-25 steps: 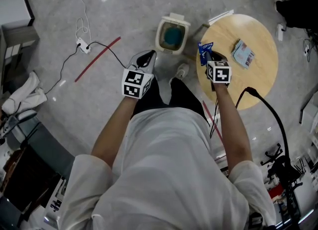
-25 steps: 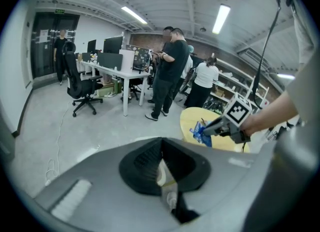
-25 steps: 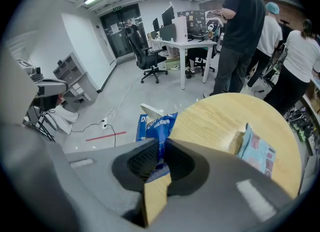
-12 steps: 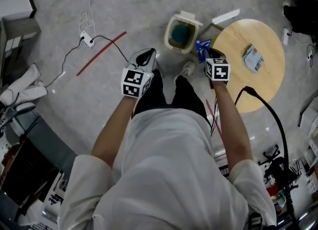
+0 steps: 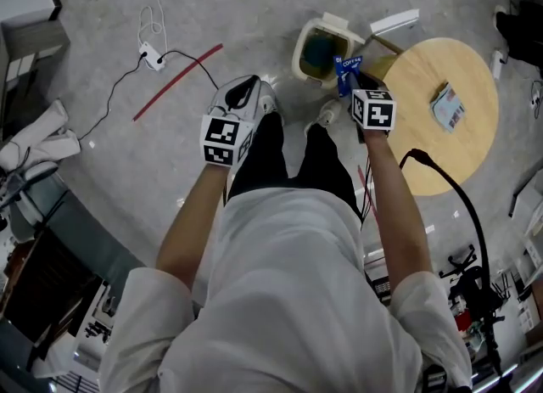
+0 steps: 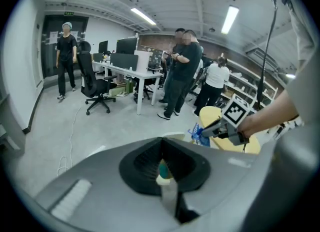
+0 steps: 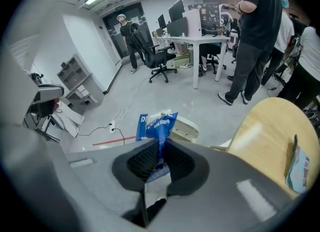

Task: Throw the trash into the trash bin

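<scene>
My right gripper [image 5: 352, 86] is shut on a blue snack packet [image 5: 347, 71], whose top stands up between the jaws [image 7: 161, 126]. In the head view the packet hangs at the right rim of the cream trash bin [image 5: 322, 47], which has a teal liner and stands open on the floor. The bin [image 7: 184, 126] shows just beyond the packet in the right gripper view. My left gripper [image 5: 252, 90] hovers left of the bin, jaws together [image 6: 161, 143] with nothing held. A second packet [image 5: 447, 105] lies on the round wooden table [image 5: 441, 154].
The person's shoes [image 5: 327, 115] stand just short of the bin. A power strip with a black cable [image 5: 153, 56] and a red tape line [image 5: 178, 81] lie on the floor at left. Several people, desks and an office chair [image 6: 97, 88] stand further off.
Both grippers have moved forward toward the bin. The blue packet, earlier over the table's left edge, now hangs at the bin's right rim.
</scene>
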`<state>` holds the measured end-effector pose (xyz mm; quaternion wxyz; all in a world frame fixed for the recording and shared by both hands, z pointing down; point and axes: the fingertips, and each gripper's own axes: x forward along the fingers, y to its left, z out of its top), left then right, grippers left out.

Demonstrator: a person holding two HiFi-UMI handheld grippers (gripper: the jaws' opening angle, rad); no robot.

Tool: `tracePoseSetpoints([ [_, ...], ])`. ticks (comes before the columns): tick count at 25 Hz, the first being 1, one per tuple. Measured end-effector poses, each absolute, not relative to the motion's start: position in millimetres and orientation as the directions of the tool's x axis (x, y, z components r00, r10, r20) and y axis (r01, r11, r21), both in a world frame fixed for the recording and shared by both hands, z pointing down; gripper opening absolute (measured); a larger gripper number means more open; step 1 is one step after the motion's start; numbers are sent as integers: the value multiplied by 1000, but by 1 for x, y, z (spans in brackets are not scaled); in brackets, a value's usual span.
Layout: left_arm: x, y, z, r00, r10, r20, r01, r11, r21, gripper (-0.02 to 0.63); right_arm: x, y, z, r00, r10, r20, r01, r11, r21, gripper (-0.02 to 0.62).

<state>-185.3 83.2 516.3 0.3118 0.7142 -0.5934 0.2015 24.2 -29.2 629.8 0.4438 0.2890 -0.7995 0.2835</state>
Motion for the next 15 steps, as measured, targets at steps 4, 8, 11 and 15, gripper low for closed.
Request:
tracePoseSetpoints([
  [4, -195, 86, 527, 214, -713, 668, -973, -98, 207, 5, 15, -30, 644, -436, -199, 878, -715, 668, -204, 40],
  [8, -200, 88, 538, 215, -708, 672, -973, -98, 208, 5, 9, -32, 662, -428, -198, 882, -725, 658, -204, 40],
  [11, -204, 87, 548, 211, -710, 672, -975, -99, 201, 4, 5, -31, 677, -422, -198, 885, -732, 650, -204, 40],
  [15, -200, 85, 575, 227, -697, 680, -970, -101, 220, 5, 5, -30, 701, -417, -184, 890, -736, 643, -211, 40],
])
